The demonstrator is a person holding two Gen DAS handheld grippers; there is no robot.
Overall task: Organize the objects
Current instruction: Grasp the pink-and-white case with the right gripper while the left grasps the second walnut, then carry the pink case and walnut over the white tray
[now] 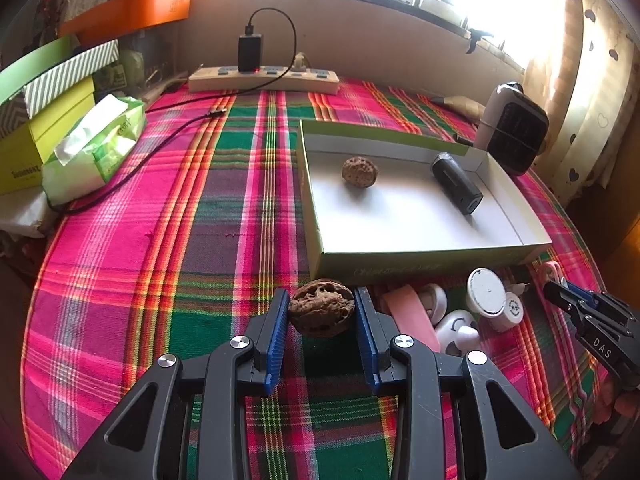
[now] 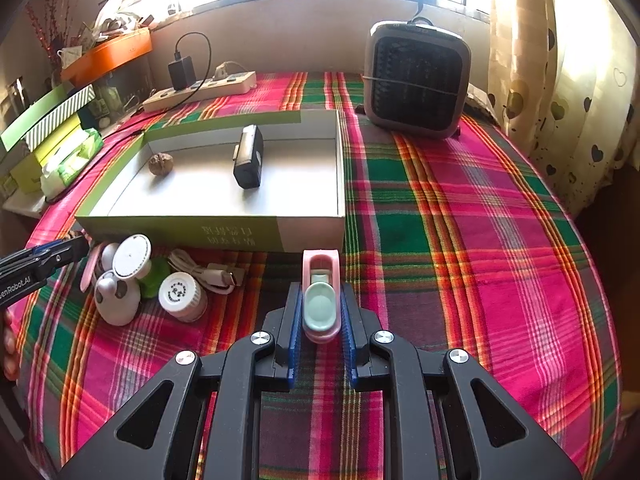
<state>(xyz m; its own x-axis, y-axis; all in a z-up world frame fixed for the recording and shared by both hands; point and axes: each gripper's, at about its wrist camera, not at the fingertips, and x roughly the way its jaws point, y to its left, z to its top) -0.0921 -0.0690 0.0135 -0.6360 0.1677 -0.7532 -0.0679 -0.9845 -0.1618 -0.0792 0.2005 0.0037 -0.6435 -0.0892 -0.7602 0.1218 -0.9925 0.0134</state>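
Walnut (image 1: 321,307) gripped across middle by left gripper (image 1: 322,320): judged light, hard, bumpy. Pink clip (image 2: 321,300) pinched by right gripper (image 2: 321,322): judged light, slippery.

A power strip (image 1: 264,79), fan heater (image 2: 416,80) and tissue pack (image 1: 94,148) line the tablecloth (image 1: 160,240).

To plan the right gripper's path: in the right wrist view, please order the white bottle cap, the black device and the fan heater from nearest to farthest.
1. White bottle cap, on the cloth, left.
2. Black device, inside the box.
3. Fan heater, at the back, right.
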